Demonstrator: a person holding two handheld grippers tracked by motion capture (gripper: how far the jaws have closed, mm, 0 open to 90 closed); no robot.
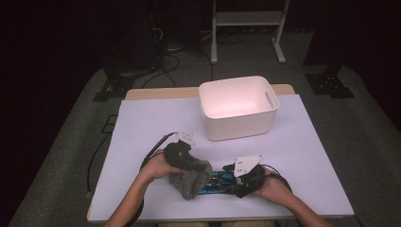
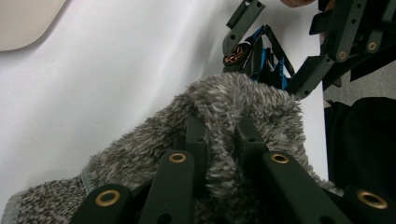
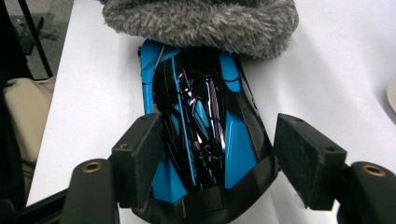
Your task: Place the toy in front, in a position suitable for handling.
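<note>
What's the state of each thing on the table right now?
Grey fuzzy cloth: bunched, one end draped over the toy car's front.
Blue and black toy car: lying on the table, partly covered.
White bin: upright, empty.
Left tongs: shut on the cloth.
Right tongs: astride the car's rear, left pad touching, right pad apart.

floor [image 1: 56,142]: grey carpet | table [image 1: 307,142]: white top | white frame [image 1: 248,19] behind | surroundings dark
</note>
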